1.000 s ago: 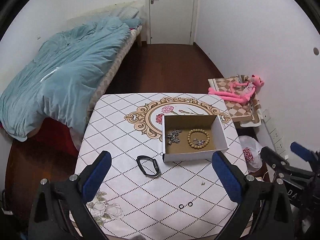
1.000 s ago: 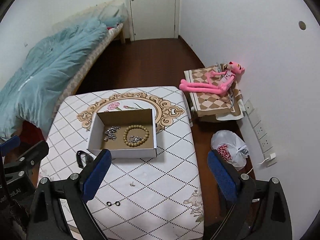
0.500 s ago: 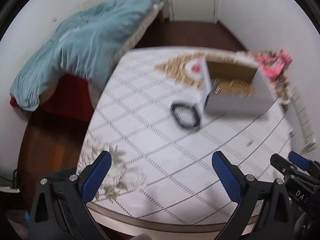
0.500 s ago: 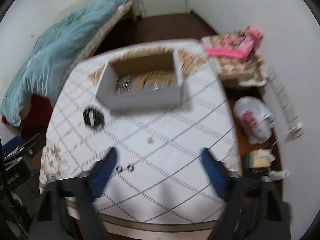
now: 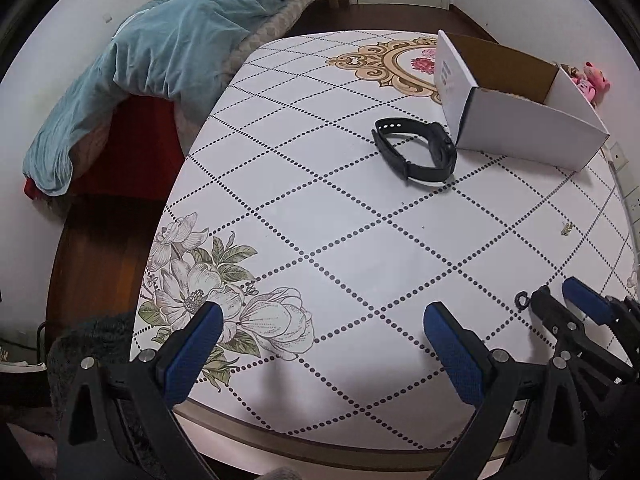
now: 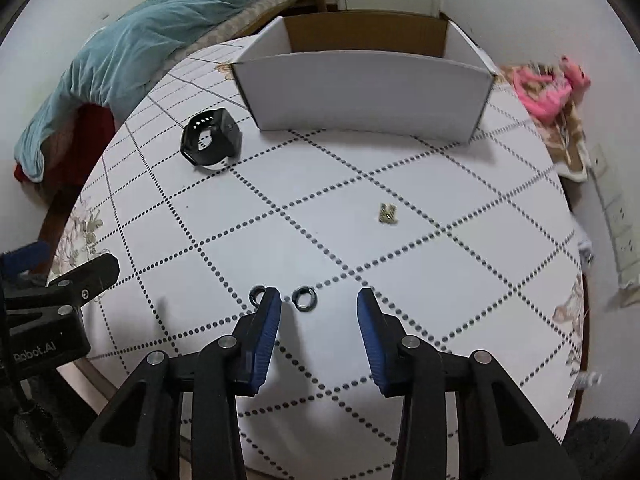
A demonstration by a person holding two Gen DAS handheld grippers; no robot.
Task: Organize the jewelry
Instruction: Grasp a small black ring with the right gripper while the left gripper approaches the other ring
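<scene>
Two small dark rings lie on the table near its front edge: one ring (image 6: 304, 300) sits between the pads of my right gripper (image 6: 319, 304), the other ring (image 6: 256, 294) just outside its left finger. The right jaws are closing and touch neither ring. A small gold trinket (image 6: 388, 214) lies farther out. A black watch (image 5: 416, 152) (image 6: 211, 142) rests beside the white cardboard box (image 5: 520, 120) (image 6: 368, 92). My left gripper (image 5: 320, 322) hangs wide open and empty over the flower print (image 5: 224, 312), low above the table.
The table wears a white diamond-patterned cloth (image 5: 340, 208). A bed with a teal duvet (image 5: 160, 52) stands left of it. A pink plush toy (image 6: 548, 88) lies on a low stand at the right, with wall sockets (image 6: 620, 232) beyond the table edge.
Both grippers have dropped from high above the table to just over its near edge and tilted downward. The right jaws have narrowed around one ring. The left jaws stayed wide.
</scene>
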